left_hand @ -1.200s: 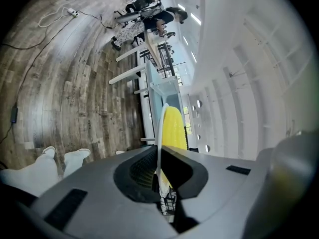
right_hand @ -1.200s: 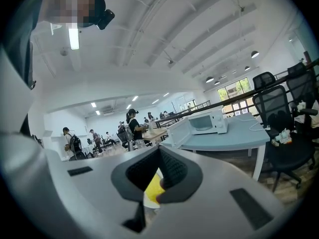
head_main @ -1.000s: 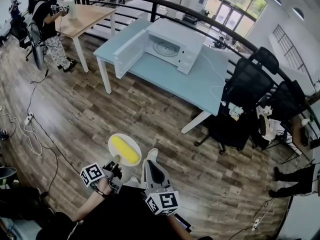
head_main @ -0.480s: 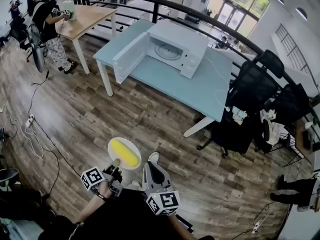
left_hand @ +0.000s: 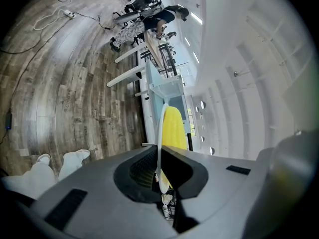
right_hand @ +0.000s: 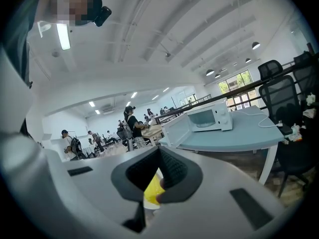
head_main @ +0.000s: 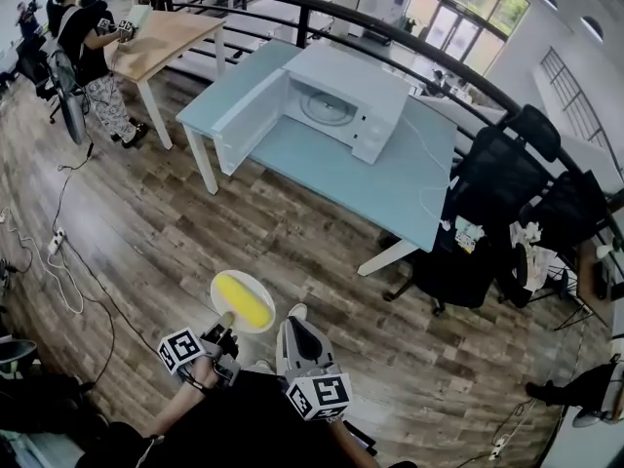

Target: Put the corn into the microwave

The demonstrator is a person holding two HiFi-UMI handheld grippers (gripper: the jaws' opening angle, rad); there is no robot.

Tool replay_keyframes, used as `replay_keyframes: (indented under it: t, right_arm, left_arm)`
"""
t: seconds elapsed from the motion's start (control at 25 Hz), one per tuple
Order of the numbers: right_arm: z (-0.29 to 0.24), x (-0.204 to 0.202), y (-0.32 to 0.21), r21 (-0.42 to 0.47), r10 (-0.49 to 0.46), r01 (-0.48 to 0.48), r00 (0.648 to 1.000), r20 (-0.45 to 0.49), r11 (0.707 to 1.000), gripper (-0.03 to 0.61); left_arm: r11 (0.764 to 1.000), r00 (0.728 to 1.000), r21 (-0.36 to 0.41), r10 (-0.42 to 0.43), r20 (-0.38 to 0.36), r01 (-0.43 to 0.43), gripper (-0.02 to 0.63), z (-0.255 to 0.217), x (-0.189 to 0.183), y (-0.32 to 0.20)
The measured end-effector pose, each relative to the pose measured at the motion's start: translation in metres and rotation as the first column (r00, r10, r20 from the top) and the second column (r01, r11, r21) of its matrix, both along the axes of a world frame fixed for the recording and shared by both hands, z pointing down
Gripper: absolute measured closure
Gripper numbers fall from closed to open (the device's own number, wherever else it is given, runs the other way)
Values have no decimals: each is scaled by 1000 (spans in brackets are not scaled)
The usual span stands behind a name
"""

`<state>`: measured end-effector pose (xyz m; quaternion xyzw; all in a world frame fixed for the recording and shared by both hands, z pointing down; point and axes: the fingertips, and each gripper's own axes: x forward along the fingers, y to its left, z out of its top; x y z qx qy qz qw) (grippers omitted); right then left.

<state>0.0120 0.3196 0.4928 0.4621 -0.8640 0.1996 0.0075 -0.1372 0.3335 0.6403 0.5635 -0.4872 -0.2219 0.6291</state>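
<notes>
A yellow corn cob lies on a round white plate over the wooden floor. My left gripper is shut on the plate's near rim; in the left gripper view the plate stands edge-on between the jaws with the corn beside it. Just to the right, my right gripper is shut with nothing in it, and the corn shows behind its jaws. The white microwave stands far ahead on a light blue table, its door swung open to the left.
Black office chairs crowd the table's right end. A wooden table with a person stands at the back left. Cables and a power strip trail over the floor on the left. A dark railing runs behind the table.
Both grippers and the plate with the corn have come a little closer to the blue table. The left grip on the plate is the same, and the right jaws stay shut.
</notes>
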Motion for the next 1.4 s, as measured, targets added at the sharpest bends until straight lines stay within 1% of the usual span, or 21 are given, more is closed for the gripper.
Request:
replay_keyframes:
  t: [0.16,0.64,0.84,1.04,1.4]
  right_arm:
    - [3,7,-21,-16,4,-4,1000,9,1000,569]
    - [1,18,-93,-19,-41,41,999,7,999,569]
    - [1,31,-124,-15,-39,39,999,8,999,569]
    - [-4,38,-155,-9,-60,60,998,9,998,569]
    - [-2,60,-205,-4,-82,82,997,12,997,569]
  left_arm:
    - [1000,1000,-3,3,3,-3,595,-1,6,-18]
    - [999,999,-12,-42,10,42,595,-8,16,-80]
    - [999,998,-2,-55,11,55,595,-9,24,-110]
    - [997,997,-2,-73,17,73,595,-16,34,-142]
    - [994,994,18,-107,4,107,595,-16,53,-191]
